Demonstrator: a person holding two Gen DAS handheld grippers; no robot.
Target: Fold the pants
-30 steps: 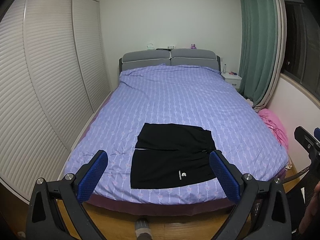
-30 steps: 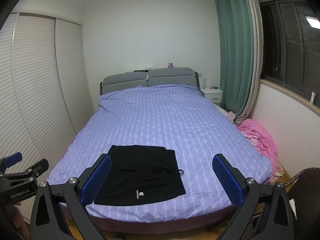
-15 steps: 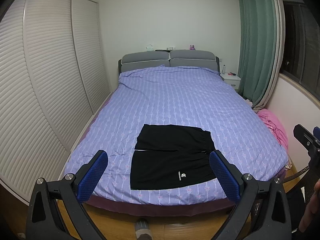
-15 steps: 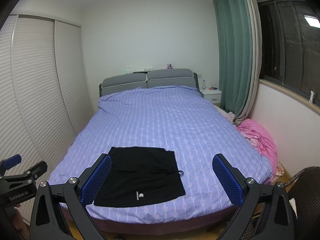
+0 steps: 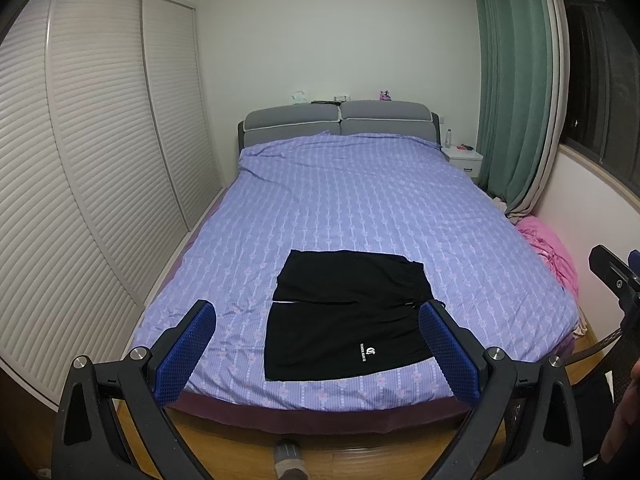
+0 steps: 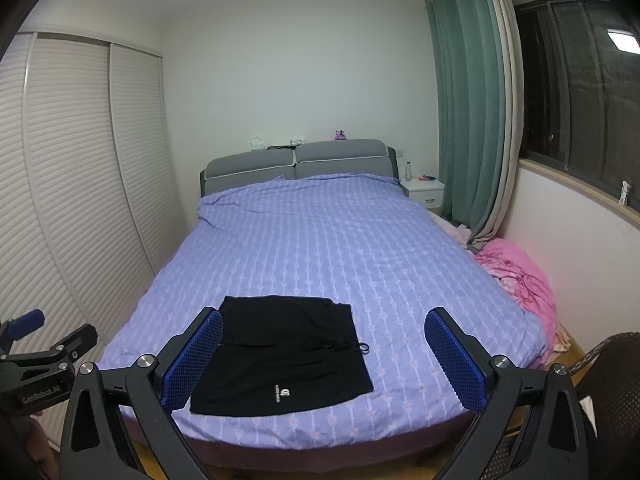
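I see the black fabric shorts [image 5: 344,314] lying flat on the purple-sheeted bed [image 5: 360,208] near its foot; the louvred white wardrobe [image 5: 80,160] stands left; the green curtain [image 5: 512,92] hangs right.

Shorts [image 5: 346,314]: black cloth, matt, smooth; small white printed logo. Bed cover [image 5: 360,208]: lilac patterned cloth, matt, lightly creased. Headboard [image 5: 340,120]: grey fabric upholstery, pale piping. Left tongs [image 5: 318,346], right tongs [image 6: 324,358]: matt black plastic arms, blue textured grid pads, bright metal screws. Floor [image 5: 224,452]: glossy wood.
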